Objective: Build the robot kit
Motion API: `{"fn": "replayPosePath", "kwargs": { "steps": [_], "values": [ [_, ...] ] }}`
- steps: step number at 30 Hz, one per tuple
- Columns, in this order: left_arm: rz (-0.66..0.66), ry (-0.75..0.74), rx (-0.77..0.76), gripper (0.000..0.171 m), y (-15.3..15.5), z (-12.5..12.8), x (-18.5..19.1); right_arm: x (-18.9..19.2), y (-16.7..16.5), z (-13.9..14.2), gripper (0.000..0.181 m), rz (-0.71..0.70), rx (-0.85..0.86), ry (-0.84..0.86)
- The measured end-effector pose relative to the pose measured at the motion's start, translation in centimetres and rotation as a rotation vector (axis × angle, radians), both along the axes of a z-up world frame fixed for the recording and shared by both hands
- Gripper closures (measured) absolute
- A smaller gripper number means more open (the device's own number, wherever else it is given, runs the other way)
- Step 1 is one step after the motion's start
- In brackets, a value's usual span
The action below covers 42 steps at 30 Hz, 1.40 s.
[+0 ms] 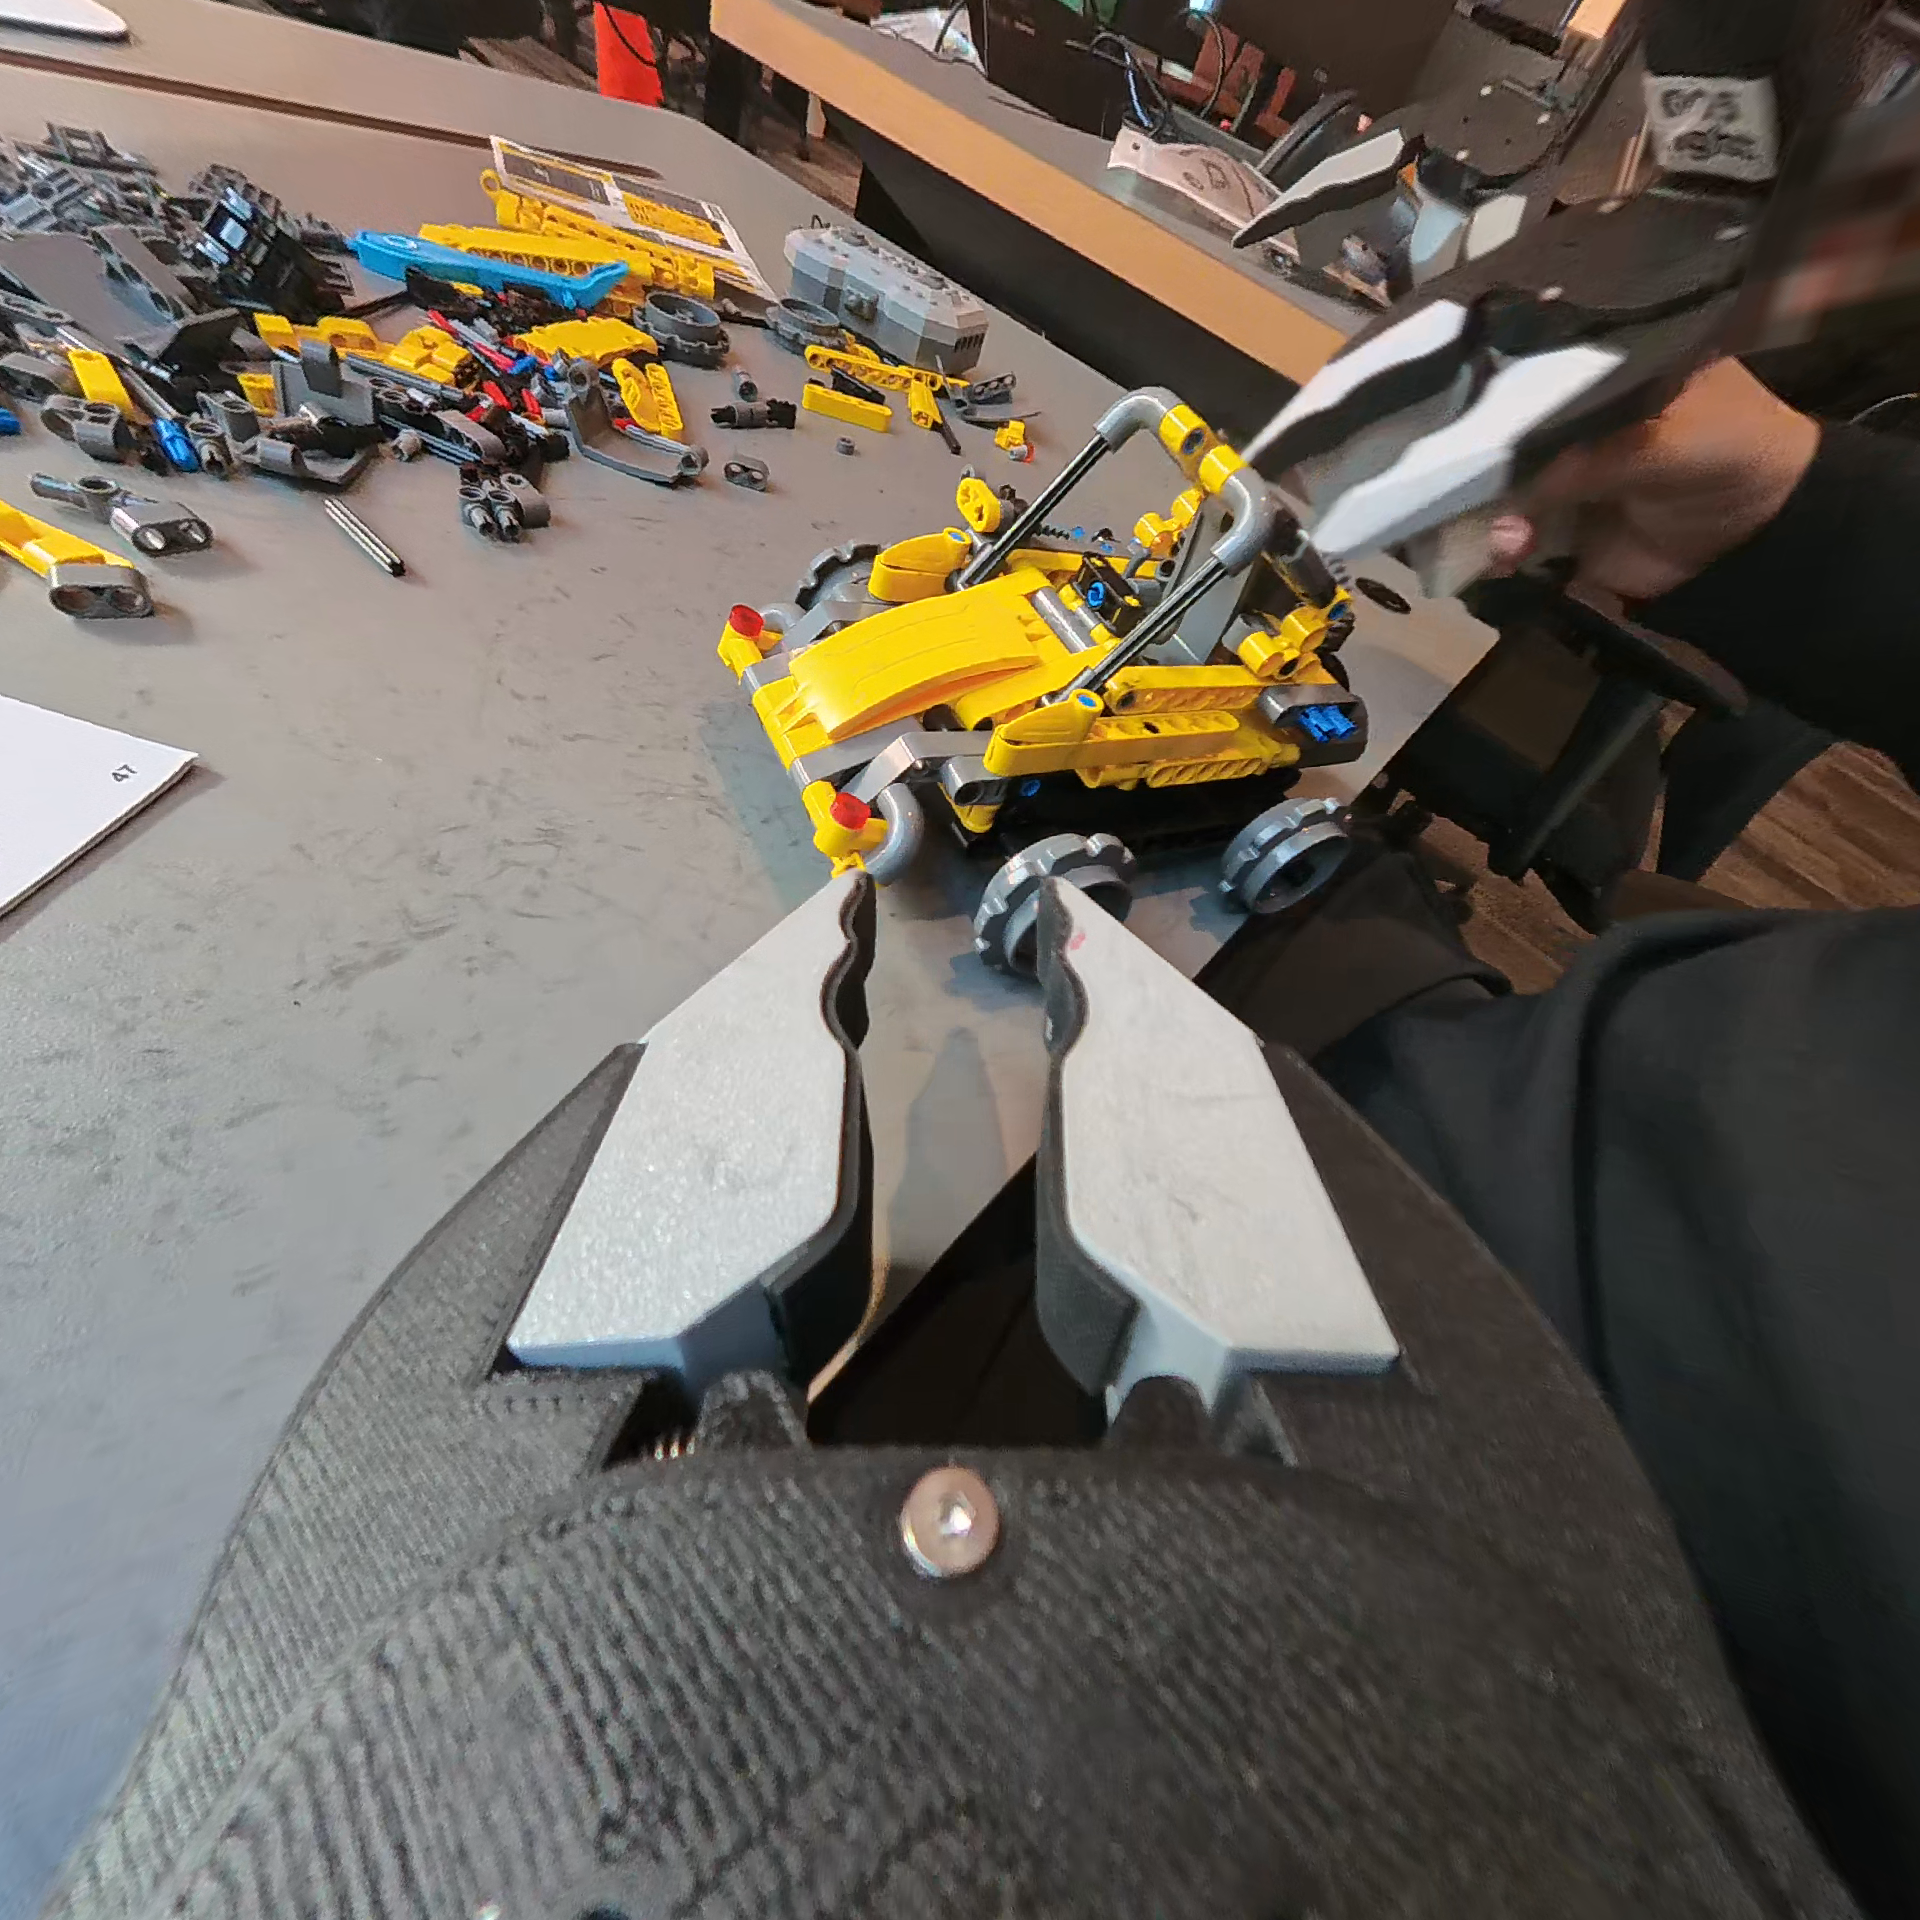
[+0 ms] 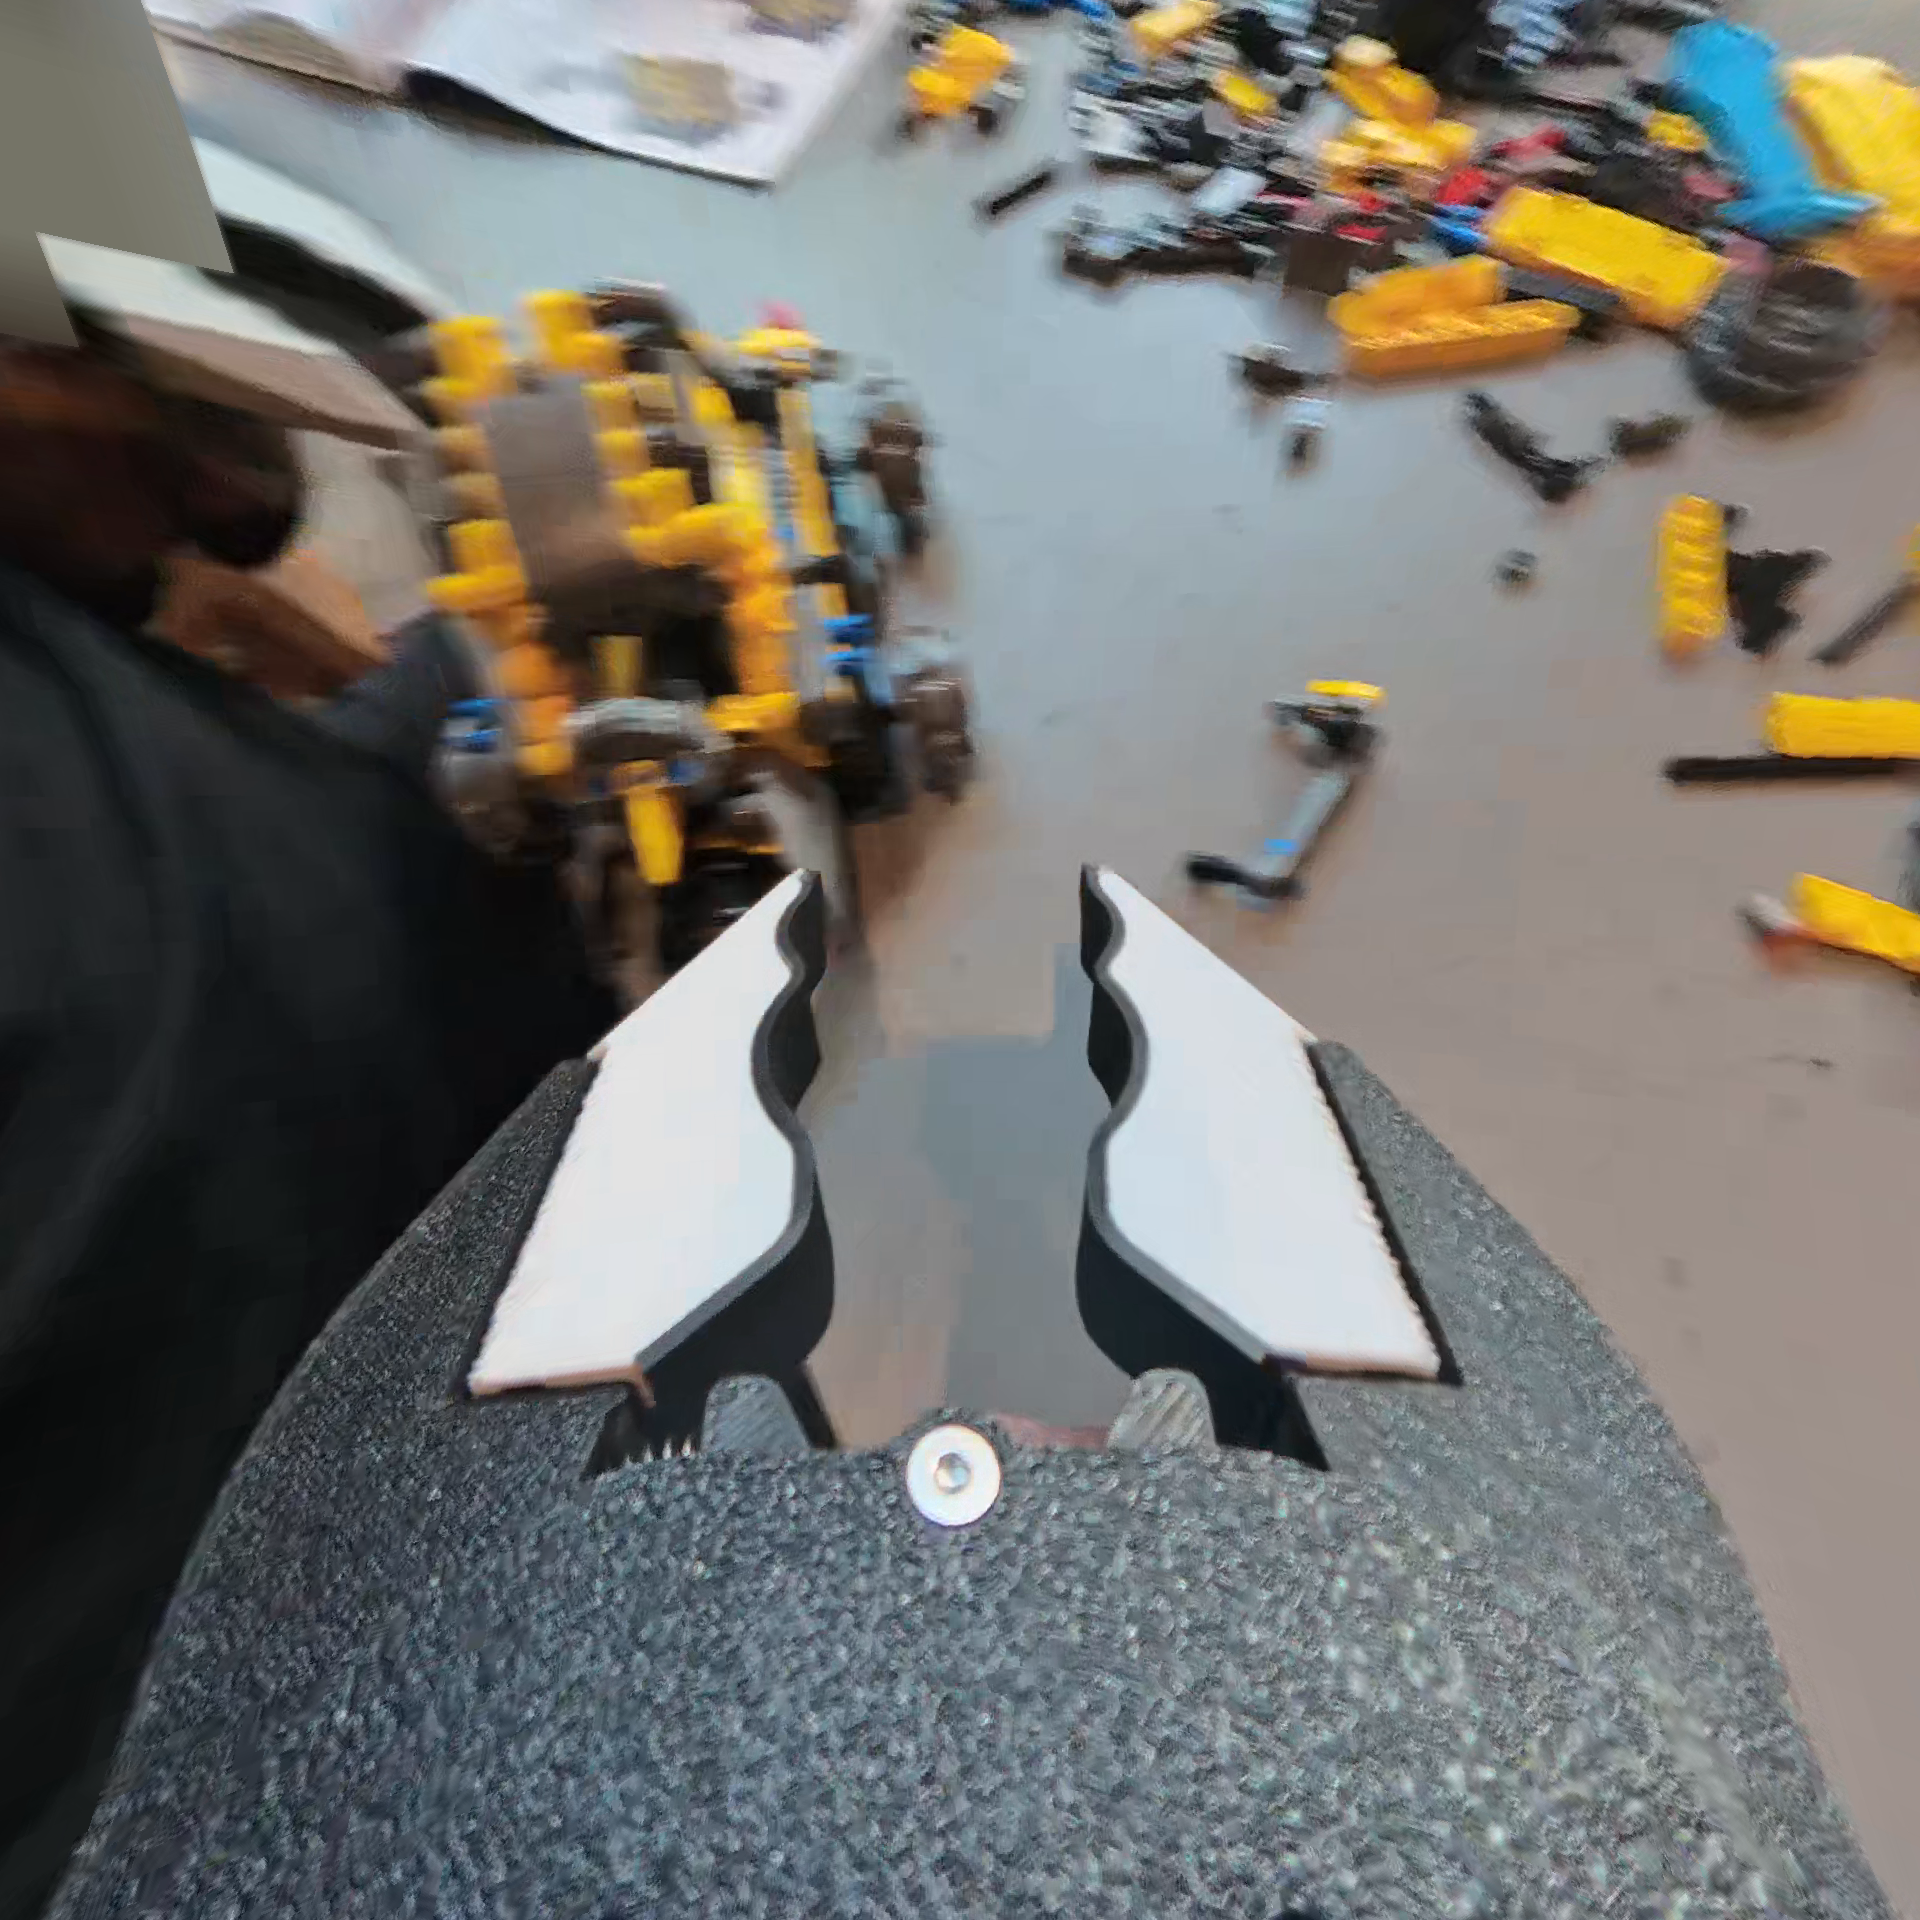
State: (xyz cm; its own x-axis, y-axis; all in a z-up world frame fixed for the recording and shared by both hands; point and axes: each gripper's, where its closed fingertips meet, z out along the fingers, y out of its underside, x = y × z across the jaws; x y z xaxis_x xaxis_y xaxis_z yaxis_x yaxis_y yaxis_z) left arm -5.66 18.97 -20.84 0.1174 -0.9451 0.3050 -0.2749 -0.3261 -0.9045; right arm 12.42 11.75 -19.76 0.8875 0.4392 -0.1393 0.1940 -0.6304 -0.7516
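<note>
A yellow and grey brick-built vehicle (image 1: 1039, 675) with a black and grey roll cage stands near the front right edge of the grey table (image 1: 416, 935). My left gripper (image 1: 956, 894) is open and empty, low over the table just in front of the vehicle. Its right fingertip sits by the vehicle's grey front wheel (image 1: 1081, 868). My right gripper (image 1: 1294, 488) hovers at the rear top of the roll cage. In the blurred right wrist view the right gripper (image 2: 951, 883) is open and empty, with the vehicle (image 2: 675, 571) ahead and to the left.
A spread of loose yellow, grey and black parts (image 1: 416, 343) covers the far left, with a blue beam (image 1: 488, 265) and a grey block unit (image 1: 883, 286). A white booklet (image 1: 62, 779) lies at the left. A person's dark sleeve (image 1: 1662, 1143) is on the right. Another table (image 1: 1039, 156) stands behind. There is about 20 cm between the tips of the two grippers.
</note>
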Motion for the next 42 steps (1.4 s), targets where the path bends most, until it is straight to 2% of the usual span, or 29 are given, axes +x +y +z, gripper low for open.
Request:
{"fn": "replayPosePath", "kwargs": {
  "steps": [2,4,10,12,15,16,23,27,31,42],
  "values": [
    [-0.007,0.016,-0.003,0.142,-0.2,-0.3,0.1,-2.4,-1.1,0.4,0.132,0.063,0.019,0.030],
    [-0.013,0.020,0.001,0.142,-0.5,-0.3,0.3,-3.8,-1.2,-0.1,0.118,0.077,0.025,-0.002],
    [-0.044,0.031,0.002,0.142,-1.4,-0.4,1.2,-5.9,0.8,-2.0,0.104,0.132,0.052,-0.136],
    [-0.061,0.032,0.005,0.142,-1.8,-0.5,1.5,-5.3,1.9,-1.8,0.103,0.126,0.069,-0.199],
    [-0.069,0.045,0.031,0.144,-2.1,-0.6,1.6,-3.3,3.6,-1.4,0.121,0.076,0.113,-0.284],
    [-0.067,0.050,0.038,0.144,-2.1,-0.6,1.5,-2.6,3.9,-1.5,0.122,0.053,0.110,-0.289],
    [-0.069,0.036,0.006,0.143,-2.1,-0.4,0.8,-1.5,3.8,0.2,0.126,-0.036,0.219,-0.168],
    [-0.070,0.012,-0.002,0.143,-1.8,0.1,0.5,1.5,3.8,0.5,0.128,-0.172,0.240,-0.158],
    [-0.079,0.002,-0.014,0.143,-1.6,0.2,0.3,3.9,4.0,0.0,0.128,-0.260,0.202,-0.176],
    [-0.027,-0.019,-0.048,0.145,0.8,0.3,-0.9,6.0,5.5,-2.1,0.128,-0.345,0.120,-0.142]
  ]
}}
